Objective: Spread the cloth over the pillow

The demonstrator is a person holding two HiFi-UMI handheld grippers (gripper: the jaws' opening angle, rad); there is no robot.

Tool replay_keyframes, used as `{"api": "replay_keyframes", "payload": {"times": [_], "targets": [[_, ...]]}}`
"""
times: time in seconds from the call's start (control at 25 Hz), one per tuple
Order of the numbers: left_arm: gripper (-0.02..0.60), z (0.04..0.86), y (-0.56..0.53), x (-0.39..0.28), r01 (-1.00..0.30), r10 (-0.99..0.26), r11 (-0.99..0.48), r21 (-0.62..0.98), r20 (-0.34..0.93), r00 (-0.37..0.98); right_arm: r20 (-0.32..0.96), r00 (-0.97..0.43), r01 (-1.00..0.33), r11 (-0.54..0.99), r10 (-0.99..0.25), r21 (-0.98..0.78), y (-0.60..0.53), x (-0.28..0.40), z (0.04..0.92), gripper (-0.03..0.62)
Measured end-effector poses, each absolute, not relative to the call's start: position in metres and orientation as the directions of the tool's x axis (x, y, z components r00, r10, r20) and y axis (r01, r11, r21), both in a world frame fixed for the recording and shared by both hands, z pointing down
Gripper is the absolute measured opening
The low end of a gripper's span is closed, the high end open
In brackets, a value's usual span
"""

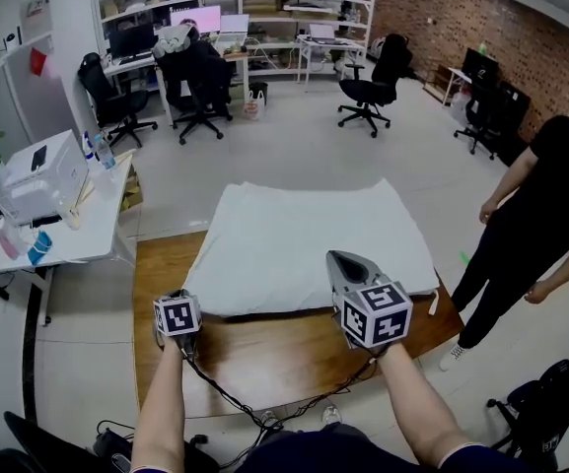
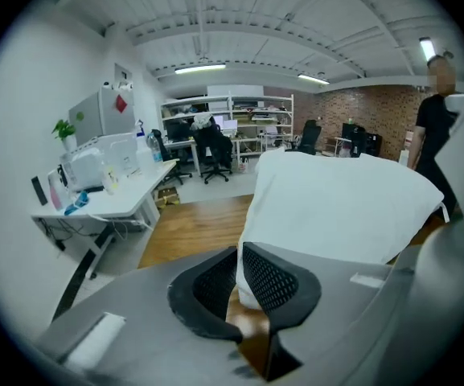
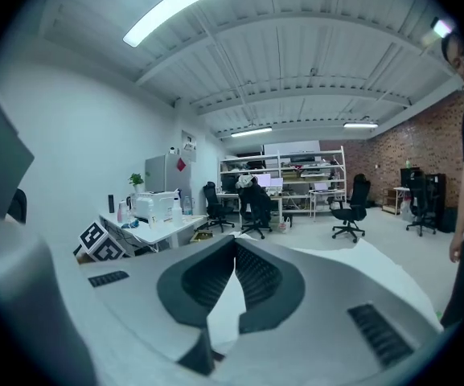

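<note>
A white cloth (image 1: pixel 304 239) lies spread over the far half of the wooden table (image 1: pixel 264 353); its raised, padded shape hints at the pillow under it, which I cannot make out apart from the cloth. At the cloth's near left corner my left gripper (image 1: pixel 188 300) is shut, and in the left gripper view the white corner (image 2: pixel 244 284) sits pinched between the jaws (image 2: pixel 236 252). My right gripper (image 1: pixel 342 260) hovers at the cloth's near edge, right of centre. Its jaws (image 3: pixel 233 244) are shut with a strip of white cloth (image 3: pixel 227 308) between them.
A person in black (image 1: pixel 531 225) stands close to the table's right side. A white desk (image 1: pixel 57 215) with a printer and bottles flanks the left. Office chairs (image 1: pixel 200 87) and shelves stand far back. Black cables (image 1: pixel 235 402) hang off the table's near edge.
</note>
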State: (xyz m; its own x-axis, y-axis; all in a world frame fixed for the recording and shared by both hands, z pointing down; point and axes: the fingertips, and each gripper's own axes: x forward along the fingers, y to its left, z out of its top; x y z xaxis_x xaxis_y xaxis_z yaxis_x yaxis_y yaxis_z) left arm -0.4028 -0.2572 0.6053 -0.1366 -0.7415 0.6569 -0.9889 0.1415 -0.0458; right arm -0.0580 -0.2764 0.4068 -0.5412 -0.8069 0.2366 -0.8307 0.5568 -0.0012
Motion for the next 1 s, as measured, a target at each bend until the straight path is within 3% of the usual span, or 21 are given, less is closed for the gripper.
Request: {"api": "replay_keyframes", "payload": {"times": [0.12,0.56,0.8,1.0], "targets": [[0.067,0.614,-0.253,-0.412,-0.984,-0.725,0.175,-0.044,0.67,-0.159,0.24,-0.545,-0.827,0.562,-0.804,0.005,-0.277,-0.06,0.406,0.005],[0.067,0.589,-0.243,-0.422,-0.97,-0.765,0.24,-0.047,0.606,-0.219,0.23,-0.562,-0.817,0.577,-0.794,-0.004,-0.284,-0.057,0.406,0.005],[0.037,0.52,-0.264,-0.361,-0.992,-0.88,0.122,0.025,0.466,-0.096,0.217,-0.56,-0.82,0.572,-0.8,-0.01,-0.29,-0.05,0.401,0.005],[0.009,0.446,-0.283,-0.277,-0.994,-0.947,-0.059,0.092,0.309,0.085,0.185,-0.548,-0.831,0.557,-0.816,-0.006,-0.29,-0.032,0.39,0.006]]}}
